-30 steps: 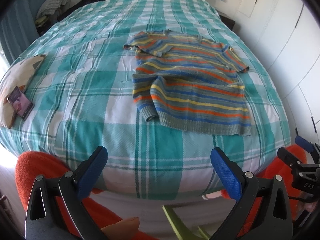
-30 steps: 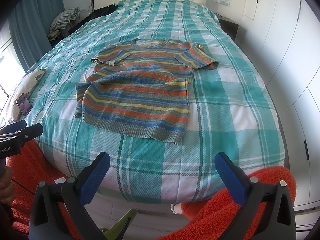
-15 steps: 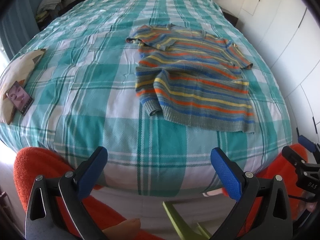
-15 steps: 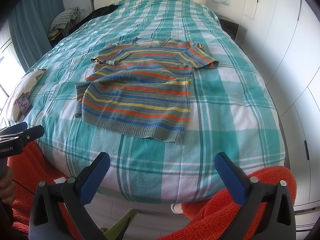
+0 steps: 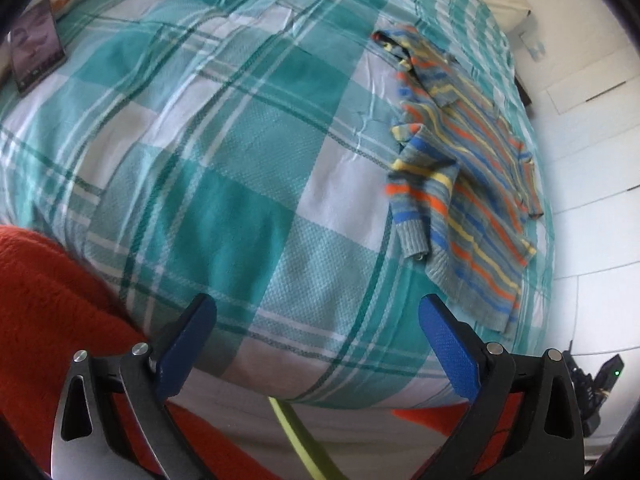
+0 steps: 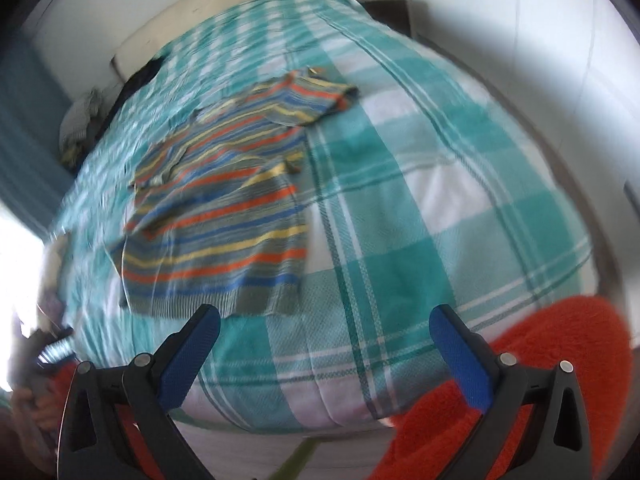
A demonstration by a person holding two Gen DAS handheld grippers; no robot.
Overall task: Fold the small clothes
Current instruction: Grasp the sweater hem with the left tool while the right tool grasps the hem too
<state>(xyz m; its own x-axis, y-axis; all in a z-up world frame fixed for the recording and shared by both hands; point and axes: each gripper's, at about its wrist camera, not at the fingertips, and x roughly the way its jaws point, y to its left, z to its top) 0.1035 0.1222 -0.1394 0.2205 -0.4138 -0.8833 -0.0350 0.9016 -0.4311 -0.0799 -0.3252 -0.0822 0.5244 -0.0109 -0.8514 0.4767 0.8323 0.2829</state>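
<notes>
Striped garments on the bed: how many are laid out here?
1. A striped knit sweater lies partly folded on the checked bedspread, ahead of both open grippers. None else shows, though the far bed is blurred.

Bright daylight fills the room, blowing out white at the far left of the right wrist view. That view is smeared with motion blur (the striped sweater (image 6: 224, 216) especially); the left is sharper. Fisheye bending darkens both rims.

teal plaid bedspread (image 5: 248, 152) | phone (image 5: 35, 46) at its edge | cream headboard (image 6: 224, 16)
</notes>
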